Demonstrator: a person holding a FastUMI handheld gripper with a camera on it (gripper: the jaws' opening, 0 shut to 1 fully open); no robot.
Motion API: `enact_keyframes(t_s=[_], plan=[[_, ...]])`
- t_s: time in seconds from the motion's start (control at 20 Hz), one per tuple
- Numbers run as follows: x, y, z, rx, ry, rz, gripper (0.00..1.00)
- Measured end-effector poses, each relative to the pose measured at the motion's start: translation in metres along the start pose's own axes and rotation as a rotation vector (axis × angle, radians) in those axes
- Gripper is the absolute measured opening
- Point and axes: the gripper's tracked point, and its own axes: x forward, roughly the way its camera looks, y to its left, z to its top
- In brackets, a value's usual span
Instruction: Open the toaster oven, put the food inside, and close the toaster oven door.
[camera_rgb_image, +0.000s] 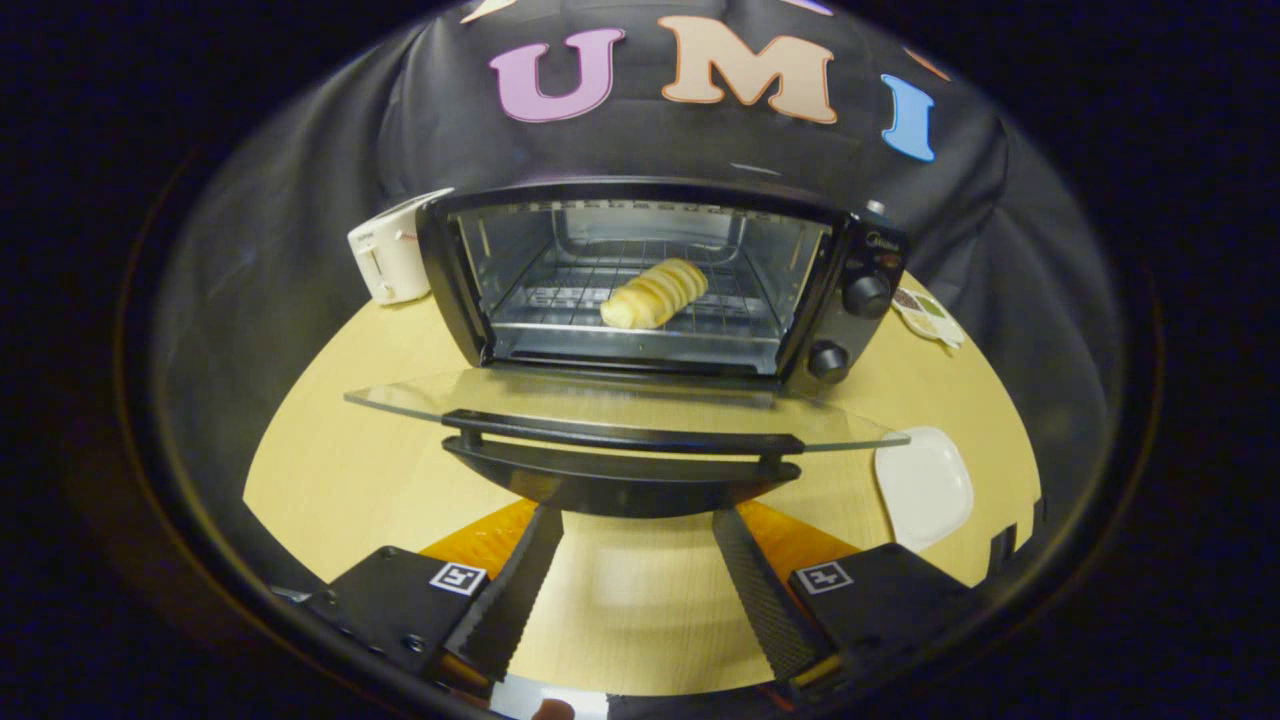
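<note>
The black toaster oven (860, 290) stands on the wooden table with its glass door (500, 400) swung down flat toward me. A ridged bread roll (655, 293) lies on the wire rack (560, 290) inside the oven. The door's black handle (620, 470) runs along its front edge. My gripper (637, 520) is open, with its fingertips just under and in front of that handle and nothing between the fingers.
A white toaster (390, 260) stands left of the oven. An empty white plate (925, 487) lies on the table (330, 450) to the right of the door. A small packet (925, 315) rests behind the oven's right side, near the cloth wall.
</note>
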Motion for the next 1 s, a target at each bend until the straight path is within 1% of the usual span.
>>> enact_keyframes(t_s=[0.35, 0.6, 0.75, 1.0], plan=[[0.003, -0.005, 0.04, 0.068, -0.056, -0.001, 0.96], [0.005, -0.004, 0.058, 0.056, -0.079, 0.001, 0.96], [0.011, -0.005, 0.077, 0.052, -0.107, 0.015, 0.96], [0.011, -0.001, 0.095, 0.069, -0.141, 0.031, 0.96]])
